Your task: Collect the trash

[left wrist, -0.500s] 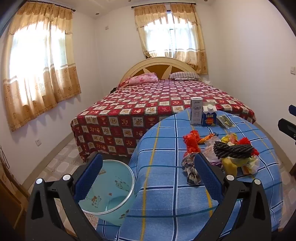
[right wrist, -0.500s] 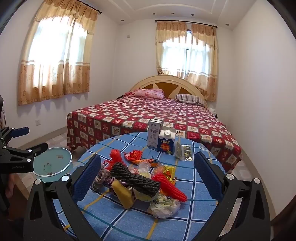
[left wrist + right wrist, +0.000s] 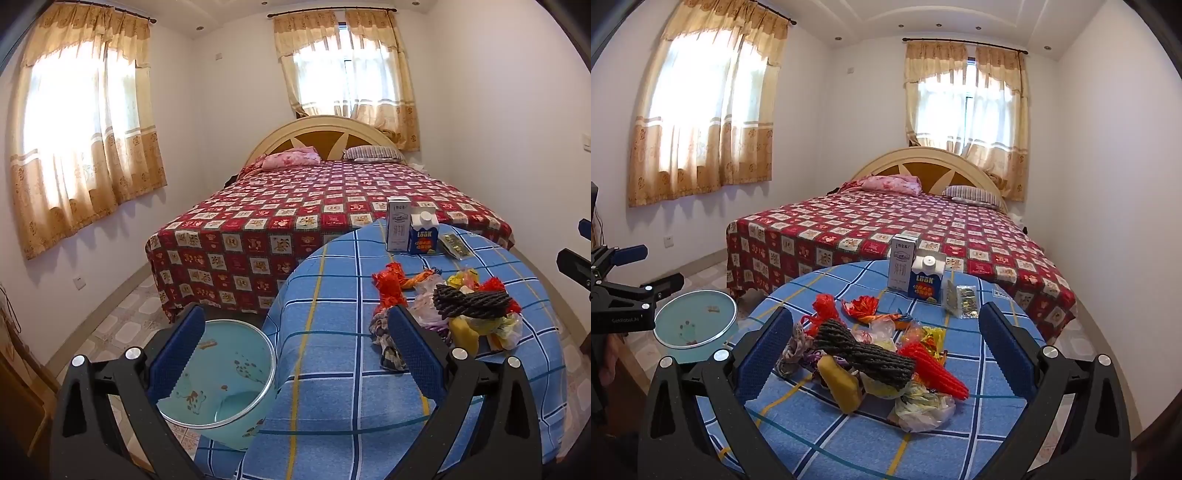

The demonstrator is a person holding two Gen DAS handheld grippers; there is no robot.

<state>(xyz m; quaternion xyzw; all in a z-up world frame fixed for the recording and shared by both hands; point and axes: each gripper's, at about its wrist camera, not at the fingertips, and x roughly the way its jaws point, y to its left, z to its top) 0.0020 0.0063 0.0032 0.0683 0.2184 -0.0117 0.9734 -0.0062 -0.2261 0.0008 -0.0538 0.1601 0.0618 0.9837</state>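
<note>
Right wrist view: right gripper (image 3: 884, 354) spread wide, empty, over the trash pile (image 3: 871, 354); left gripper (image 3: 295, 358) likewise. Crinkly wrappers probably light, slippery; pinch the stiff dark knitted roll (image 3: 864, 354) mid-length.

Bare blue checked tablecloth (image 3: 332, 369) lies open on the round table's near left, while a heap of trash (image 3: 871, 354) crowds the centre-right, two upright cartons (image 3: 916, 275) block the far edge, and a bin (image 3: 221, 373) stands on the floor at left.
</note>
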